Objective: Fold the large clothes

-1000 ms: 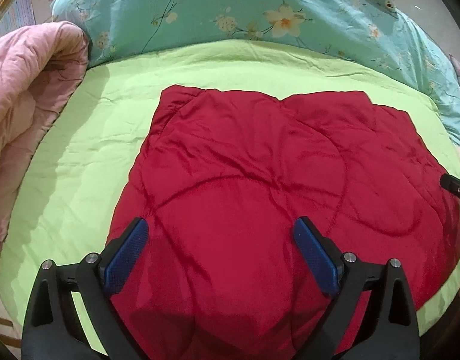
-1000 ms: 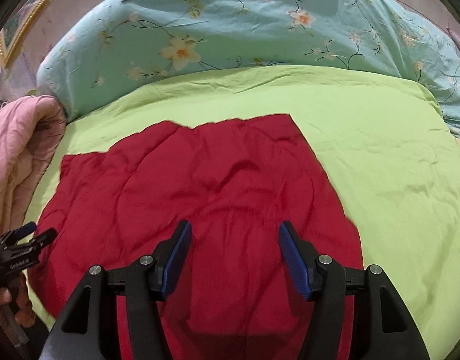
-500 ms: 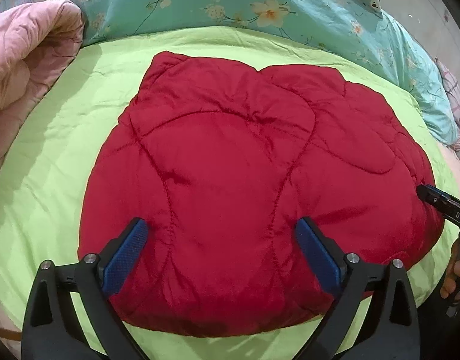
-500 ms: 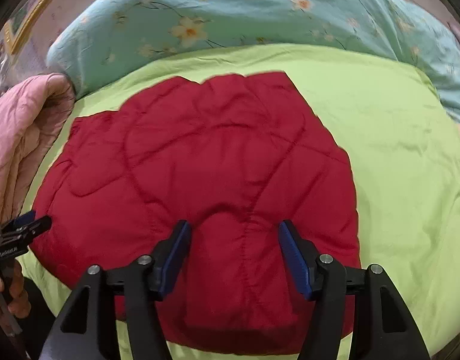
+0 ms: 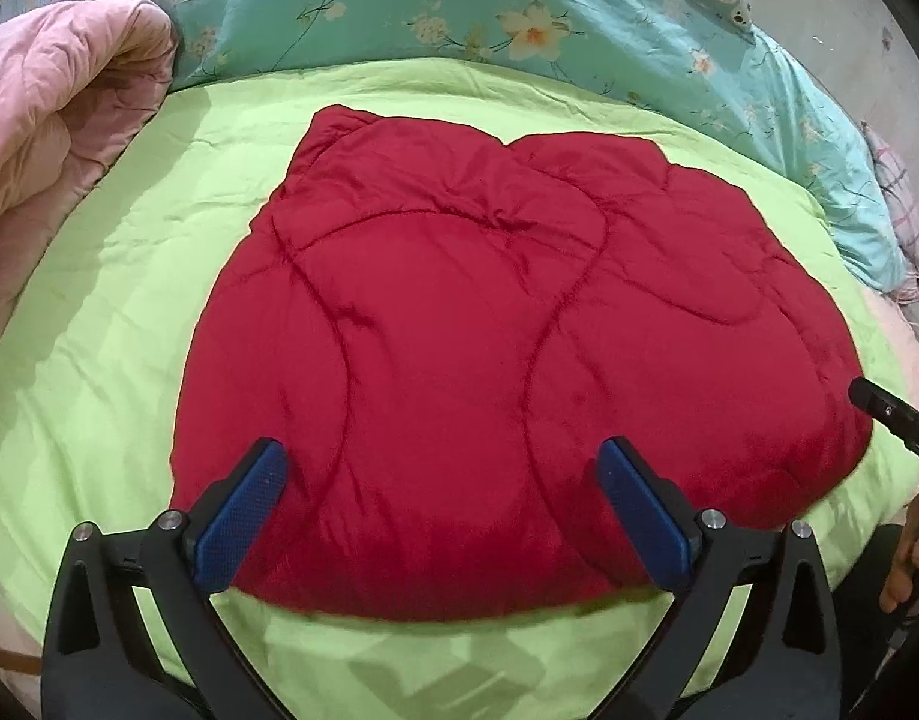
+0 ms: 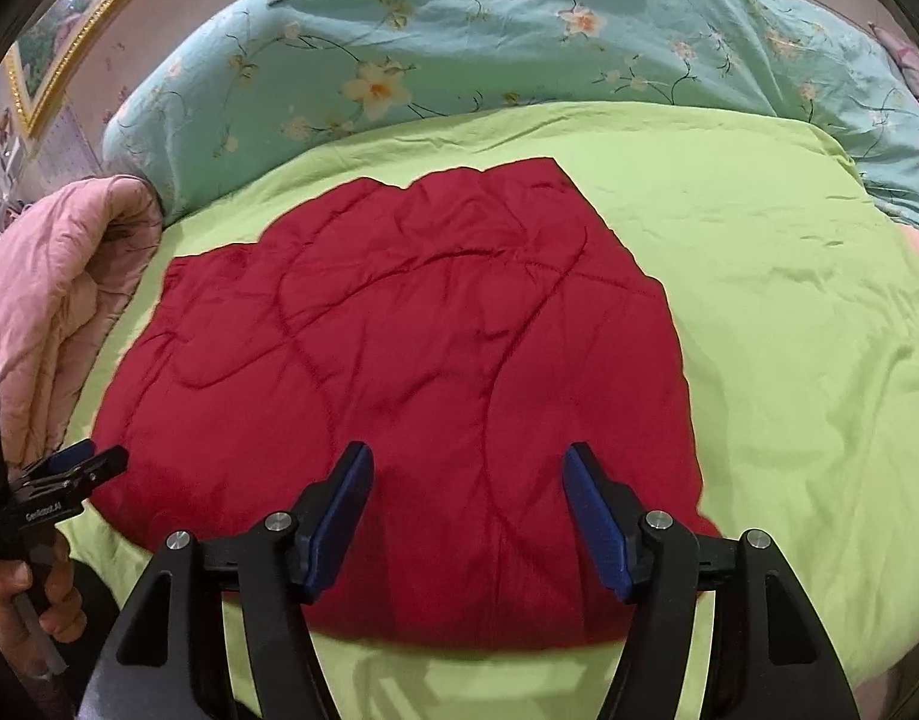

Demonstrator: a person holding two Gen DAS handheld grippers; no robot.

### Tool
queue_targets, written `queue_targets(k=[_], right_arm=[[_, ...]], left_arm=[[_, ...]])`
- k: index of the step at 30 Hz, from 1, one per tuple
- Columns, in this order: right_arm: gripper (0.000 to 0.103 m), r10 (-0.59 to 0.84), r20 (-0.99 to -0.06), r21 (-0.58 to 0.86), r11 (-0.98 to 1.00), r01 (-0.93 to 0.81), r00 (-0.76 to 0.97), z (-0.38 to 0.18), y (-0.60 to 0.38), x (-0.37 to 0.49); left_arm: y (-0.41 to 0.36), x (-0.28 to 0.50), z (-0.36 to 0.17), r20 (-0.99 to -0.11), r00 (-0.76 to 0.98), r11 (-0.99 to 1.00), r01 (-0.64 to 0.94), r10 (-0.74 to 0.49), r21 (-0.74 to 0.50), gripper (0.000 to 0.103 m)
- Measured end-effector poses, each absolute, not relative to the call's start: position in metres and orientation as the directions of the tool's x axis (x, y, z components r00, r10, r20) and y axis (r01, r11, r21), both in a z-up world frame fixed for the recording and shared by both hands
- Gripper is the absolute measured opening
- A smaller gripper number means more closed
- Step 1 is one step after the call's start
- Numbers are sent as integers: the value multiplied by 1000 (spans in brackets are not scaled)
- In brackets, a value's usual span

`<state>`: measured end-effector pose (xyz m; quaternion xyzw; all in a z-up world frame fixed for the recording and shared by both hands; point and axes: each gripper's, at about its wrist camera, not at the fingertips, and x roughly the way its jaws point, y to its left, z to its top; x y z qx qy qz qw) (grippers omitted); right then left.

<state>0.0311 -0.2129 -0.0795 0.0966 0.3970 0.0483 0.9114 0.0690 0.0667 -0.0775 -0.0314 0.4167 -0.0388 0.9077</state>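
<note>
The left gripper (image 5: 440, 513) and right gripper (image 6: 468, 519) are held with fingers wide, gripping nothing, above the near edge of the red quilt (image 5: 507, 360); the quilt is spread flat on the green sheet (image 6: 789, 312); beyond it a floral duvet (image 6: 489, 54) is seen.

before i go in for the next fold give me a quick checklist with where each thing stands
1. Left claw open and holding nothing: ok.
2. Right claw open and holding nothing: ok.
3. Red quilted garment lying flat on the green sheet: ok, some light creases.
4. Near hem of the garment visible and free to grasp: ok.
5. Pink quilt apart from the garment's left edge: ok.
6. How many layers are already folded under: cannot tell.
</note>
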Motion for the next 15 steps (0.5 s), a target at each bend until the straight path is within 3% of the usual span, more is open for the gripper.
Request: queue_targets(k=[8, 15], right_arm=[[68, 200, -709, 225, 973, -51, 677, -76, -203, -9], [73, 219, -739, 220, 972, -79, 637, -88, -188, -35]], left_arm=[[63, 37, -75, -752, 650, 994, 73, -112, -85, 103], [56, 14, -95, -808, 585, 997, 57, -73, -49, 103]])
